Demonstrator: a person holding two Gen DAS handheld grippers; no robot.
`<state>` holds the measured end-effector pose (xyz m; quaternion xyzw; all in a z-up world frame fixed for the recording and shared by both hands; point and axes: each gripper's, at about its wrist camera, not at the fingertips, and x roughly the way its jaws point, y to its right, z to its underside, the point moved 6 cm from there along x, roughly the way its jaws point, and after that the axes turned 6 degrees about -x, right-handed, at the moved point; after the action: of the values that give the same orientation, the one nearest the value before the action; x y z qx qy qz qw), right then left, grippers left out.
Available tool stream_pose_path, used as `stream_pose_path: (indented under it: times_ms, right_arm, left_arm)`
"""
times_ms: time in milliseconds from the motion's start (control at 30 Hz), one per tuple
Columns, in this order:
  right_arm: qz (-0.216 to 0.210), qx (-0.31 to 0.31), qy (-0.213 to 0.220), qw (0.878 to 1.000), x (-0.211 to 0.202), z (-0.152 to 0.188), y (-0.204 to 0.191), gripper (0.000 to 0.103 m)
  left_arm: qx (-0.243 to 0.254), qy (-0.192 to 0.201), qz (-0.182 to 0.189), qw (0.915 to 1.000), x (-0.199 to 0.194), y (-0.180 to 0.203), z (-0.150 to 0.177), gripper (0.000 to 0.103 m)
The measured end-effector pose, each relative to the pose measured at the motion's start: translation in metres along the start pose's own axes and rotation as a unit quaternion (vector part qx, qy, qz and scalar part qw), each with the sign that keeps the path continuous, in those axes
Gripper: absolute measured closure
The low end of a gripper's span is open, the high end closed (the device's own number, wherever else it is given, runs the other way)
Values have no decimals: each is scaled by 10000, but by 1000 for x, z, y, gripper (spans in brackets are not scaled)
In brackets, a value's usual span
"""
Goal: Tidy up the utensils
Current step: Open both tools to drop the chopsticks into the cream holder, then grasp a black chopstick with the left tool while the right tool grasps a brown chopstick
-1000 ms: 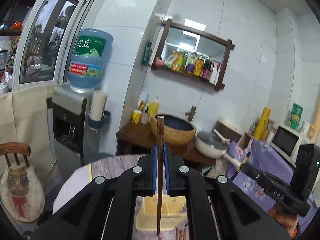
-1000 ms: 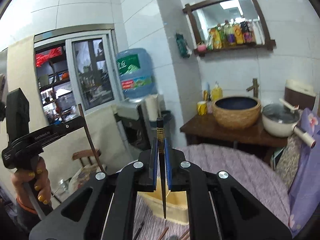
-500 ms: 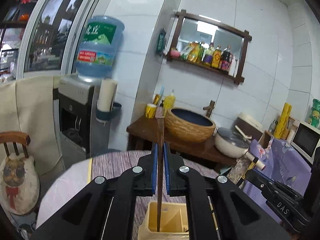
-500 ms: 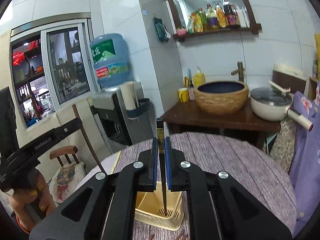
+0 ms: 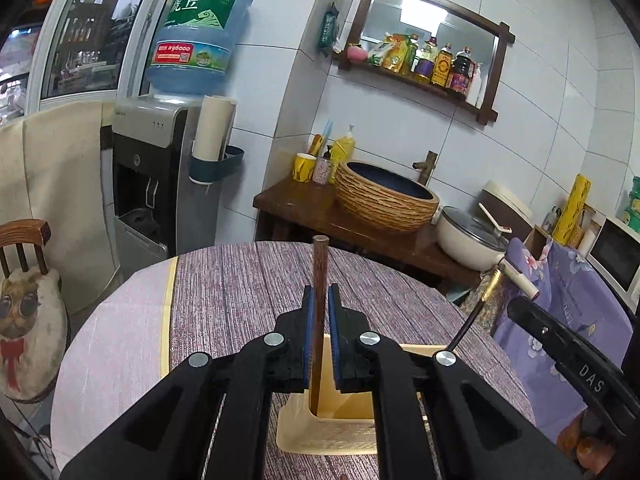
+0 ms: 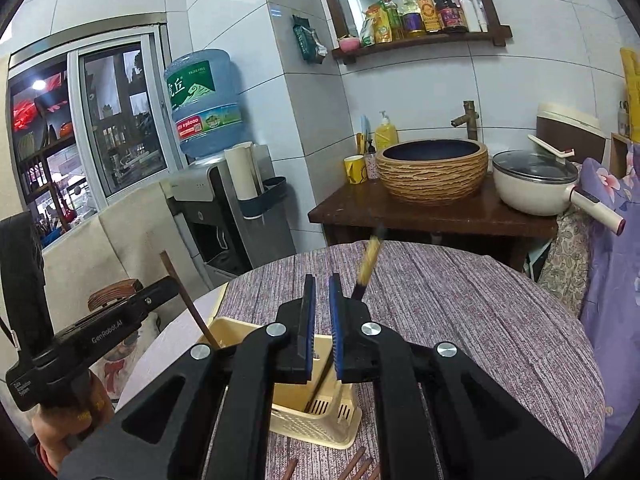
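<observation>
My left gripper [image 5: 320, 300] is shut on a brown chopstick [image 5: 319, 276], held upright with its lower end inside the cream utensil basket [image 5: 332, 428] on the round table. My right gripper [image 6: 322, 292] is open; the black chopstick with a gold band [image 6: 370, 258] is loose, tilted to the right of the pads, its lower end in the basket [image 6: 316, 420]. The left gripper [image 6: 100, 332] with its brown chopstick [image 6: 188, 296] also shows in the right wrist view. The right gripper's body [image 5: 568, 364] shows in the left wrist view.
Several brown chopsticks [image 6: 356, 468] lie on the purple table cloth [image 6: 460, 312] in front of the basket. Behind the table stand a wooden side table with a woven basin [image 5: 384, 200], a white pot [image 5: 468, 240], a water dispenser [image 5: 156, 176] and a chair [image 5: 24, 280].
Both grippers tipped down over the basket. My right gripper opened and let go of the black chopstick, which now leans in the basket. My left gripper lowered its chopstick into the basket.
</observation>
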<state>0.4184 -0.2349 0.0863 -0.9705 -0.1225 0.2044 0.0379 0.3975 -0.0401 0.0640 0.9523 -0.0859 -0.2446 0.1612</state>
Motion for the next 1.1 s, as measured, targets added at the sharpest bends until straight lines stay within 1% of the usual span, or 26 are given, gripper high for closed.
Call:
stream_pose_path:
  times_ms: [33,67,100,133,167,200,267,300,333,433,533,600,633,667,733,800,833,933,1000,1100]
  right_arm:
    - [37,-39,14,10000,-2,1,0,92]
    - [97,-100,37,9999,-5,3,-1,82]
    - [170,-147,64,9997,-8,5,-1,73]
    - [260,-177,126,9994,-14,8,-1,52]
    - [328,-185,199,9991,-20,11,-1,47]
    - [406,-231,243,9986,-27,16,-1,45]
    - [499,-346,177,9980,-35,27,-1,45]
    - [554,-361,106,9978,-39,36,-1,45]
    - [592,-364,-11,9976,-40,45,1,42]
    - [778,-346,-524,9950,-38,83,8,41]
    - [977,-212,-1013,9898,-36,124,19,41]
    - [950,-14,-1387,9858,-32,152,24,41]
    - [948,56,-1542,9835,-31,165,26,41]
    - [984,77,-1671,9810,-29,177,26,41]
    - [1059,46,-1825,9775,-29,194,25,41]
    - [1072,46,-1935,9752,-29,206,22,41]
    - [1038,71,-1985,9746,-28,210,20,41]
    - [1005,49,-2039,9738,-27,216,14,41]
    - [1004,20,-2060,9734,-26,218,10,41]
    - [956,5,-2161,9717,-21,220,4,47]
  left_arm:
    - [34,8,-8,10000,-2,0,1,74]
    - [46,38,5,10000,-6,0,2,48]
    - [18,95,22,10000,-10,-1,3,38]
    - [-46,195,52,9998,-17,-4,4,32]
    - [-65,226,88,9997,-22,-5,6,30]
    - [-47,203,124,9997,-26,-5,9,28]
    - [9,98,109,9999,-35,-9,20,23]
    - [20,67,67,10000,-39,-12,26,22]
    - [21,13,-7,10000,-42,-17,34,20]
    - [29,-296,-309,9991,-46,-36,59,20]
    - [-32,-682,-697,9952,-45,-60,90,22]
    - [-26,-983,-817,9918,-41,-72,111,25]
    - [-55,-1134,-865,9898,-40,-77,120,29]
    - [-101,-1274,-887,9878,-39,-81,129,34]
    - [-195,-1511,-880,9844,-36,-89,146,38]
    - [-196,-1615,-978,9818,-35,-94,158,41]
    - [-185,-1676,-1008,9805,-35,-95,165,45]
    - [-190,-1842,-961,9780,-33,-93,177,49]
    - [-65,-1886,-969,9772,-33,-87,182,52]
    - [93,-1976,-889,9762,-33,-78,188,58]
